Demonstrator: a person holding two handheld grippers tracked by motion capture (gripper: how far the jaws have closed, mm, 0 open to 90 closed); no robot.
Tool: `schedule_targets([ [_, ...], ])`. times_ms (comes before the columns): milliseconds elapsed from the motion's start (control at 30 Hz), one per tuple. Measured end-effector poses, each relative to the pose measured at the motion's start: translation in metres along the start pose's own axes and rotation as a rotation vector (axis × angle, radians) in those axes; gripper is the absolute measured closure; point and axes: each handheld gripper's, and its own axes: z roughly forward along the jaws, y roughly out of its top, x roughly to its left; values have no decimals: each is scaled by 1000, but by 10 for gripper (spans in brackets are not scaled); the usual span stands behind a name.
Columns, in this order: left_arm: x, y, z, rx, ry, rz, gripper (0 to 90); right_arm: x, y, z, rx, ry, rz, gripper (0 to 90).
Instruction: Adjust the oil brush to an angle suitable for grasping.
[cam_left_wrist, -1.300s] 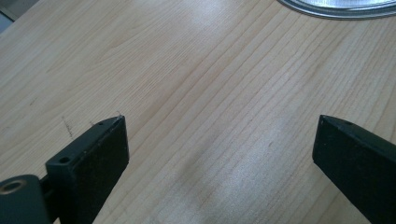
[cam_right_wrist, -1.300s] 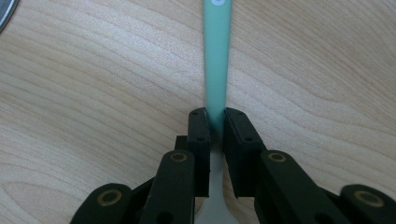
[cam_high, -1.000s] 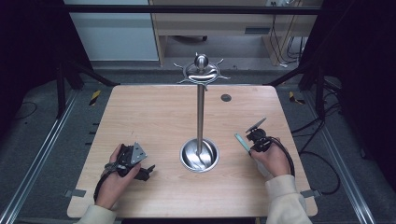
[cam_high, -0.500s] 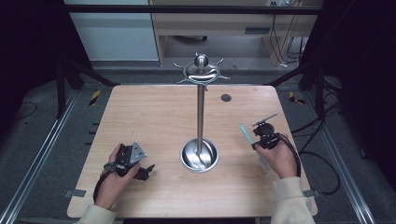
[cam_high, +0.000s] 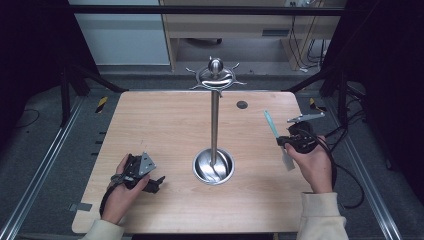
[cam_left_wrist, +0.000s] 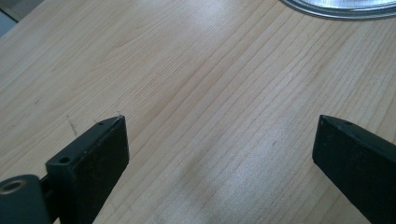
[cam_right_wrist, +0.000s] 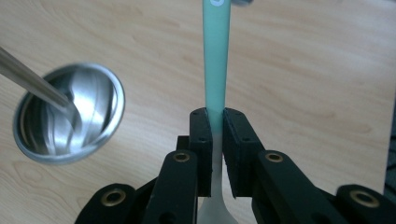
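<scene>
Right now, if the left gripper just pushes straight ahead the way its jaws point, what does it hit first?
Probably the round steel base of the metal stand. The left gripper is open and empty, with bare table between its jaws and the base rim just ahead. It lies low, so it might scrape the wood first; depth is unclear.

A tall polished metal stand with a round dished base rises from the middle of the light wooden table, nearer the person's edge. Left of the base, near the front, the left gripper rests on the tabletop. Right of the stand, the right gripper is above the table with a mint-handled metal utensil between its jaws. A small dark round hole lies behind, toward the far edge.
</scene>
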Motion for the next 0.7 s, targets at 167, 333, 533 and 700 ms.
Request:
schedule_targets([
  [167,0,0,0,0,0,-2,34,4,8,-23,-111,5,-10,826],
  [333,-1,1,0,-3,0,-1,34,9,12,-43,-229,25,-19,826],
  [533,-1,1,1,-2,-1,1,34,15,16,-63,-330,30,-36,826],
  [700,-1,1,1,-5,-2,1,34,18,17,-72,-390,45,-41,826],
])
